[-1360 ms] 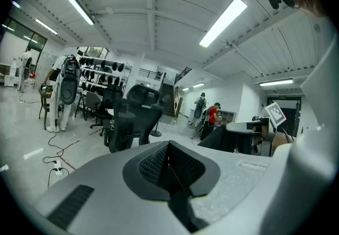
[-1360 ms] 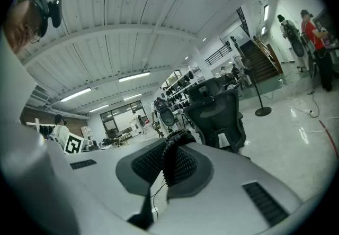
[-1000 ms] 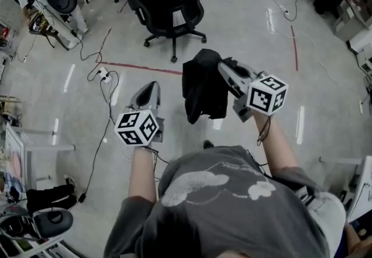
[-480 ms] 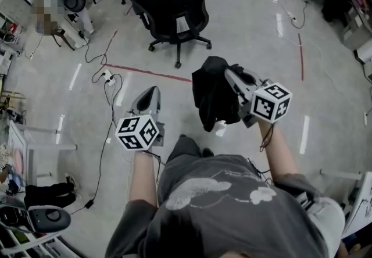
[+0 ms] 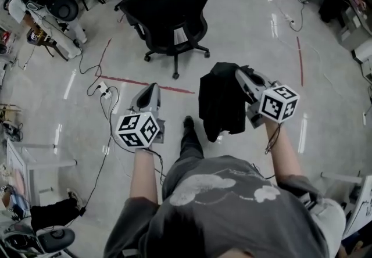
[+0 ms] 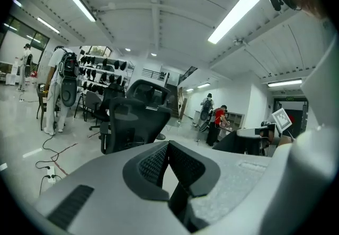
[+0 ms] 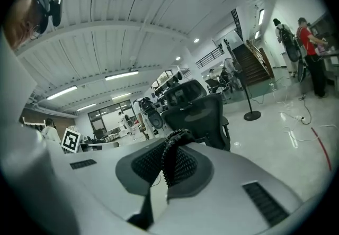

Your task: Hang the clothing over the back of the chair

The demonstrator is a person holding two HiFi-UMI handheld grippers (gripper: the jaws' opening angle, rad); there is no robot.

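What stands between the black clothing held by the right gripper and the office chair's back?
Nothing visible: only open floor crossed by a red tape line lies between the clothing and the chair.

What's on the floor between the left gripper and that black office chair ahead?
Only shiny floor, crossed by a red tape line. The head view shows nothing standing between the left gripper and the chair.

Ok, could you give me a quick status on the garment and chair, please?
Left tongs shut, empty. Right tongs shut on black garment, hanging free. Chair ahead, back bare. Floor cables off to the left.
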